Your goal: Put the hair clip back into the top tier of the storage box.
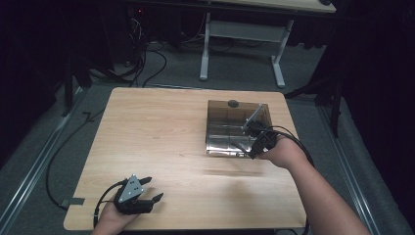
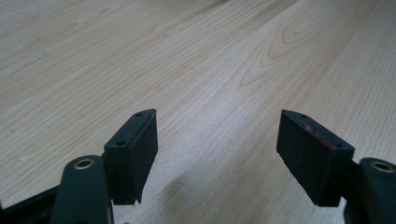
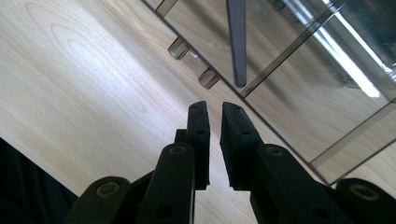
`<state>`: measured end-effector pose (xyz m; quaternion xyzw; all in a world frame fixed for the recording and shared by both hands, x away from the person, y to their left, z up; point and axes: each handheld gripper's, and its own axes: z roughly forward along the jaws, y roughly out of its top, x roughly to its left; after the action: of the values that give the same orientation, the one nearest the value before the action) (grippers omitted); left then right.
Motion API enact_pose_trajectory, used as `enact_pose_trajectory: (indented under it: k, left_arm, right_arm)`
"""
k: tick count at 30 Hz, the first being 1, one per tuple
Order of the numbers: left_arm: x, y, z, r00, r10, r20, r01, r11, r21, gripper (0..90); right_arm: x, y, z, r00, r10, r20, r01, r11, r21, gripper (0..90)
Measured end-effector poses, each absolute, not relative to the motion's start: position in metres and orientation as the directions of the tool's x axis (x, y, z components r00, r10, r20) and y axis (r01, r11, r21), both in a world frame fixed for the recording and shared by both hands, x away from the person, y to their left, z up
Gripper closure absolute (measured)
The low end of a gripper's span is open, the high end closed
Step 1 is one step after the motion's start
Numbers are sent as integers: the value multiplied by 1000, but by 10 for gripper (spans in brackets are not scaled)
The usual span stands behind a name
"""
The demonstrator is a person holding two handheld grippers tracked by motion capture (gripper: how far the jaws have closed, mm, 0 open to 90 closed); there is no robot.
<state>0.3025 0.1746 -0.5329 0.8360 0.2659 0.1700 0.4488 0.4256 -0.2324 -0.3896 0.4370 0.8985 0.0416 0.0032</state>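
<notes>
Light wooden table (image 1: 171,147), rectangular, dim room, dark surroundings hard to read.

Smoky transparent plastic compartment box (image 1: 230,128) sits at the right, toward the far half of the table. Lid looks raised at the far side; small dark knob (image 1: 233,103) on its top edge. Inner dividers visible in the right gripper view (image 3: 299,42), contents of compartments not discernible through glare. A thin grey stick (image 1: 253,117) leans diagonally inside the box; its lower end is hidden behind the gripper in the high view, its rounded tip shows in the right gripper view (image 3: 239,79).

Right gripper (image 1: 249,144) at the near right corner of the box, right hand (image 1: 281,152) behind it. Jaws nearly together with a narrow slit between them, nothing held; tips (image 3: 214,109) just short of the box's near edge.

Left gripper (image 1: 151,188) low over the near left of the table, well apart from the box. Jaws wide apart, bare wood between them (image 2: 217,140). Left hand (image 1: 110,218) cut off by the bottom edge.
</notes>
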Motion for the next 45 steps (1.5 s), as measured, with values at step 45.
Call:
enact_pose_trajectory:
  k: [45]
  left_arm:
    - [303, 177, -533, 795, 606, 34, 293, -434, 852, 295]
  right_arm:
    - [326, -253, -494, -569, 820, 54, 642, 403, 652, 579]
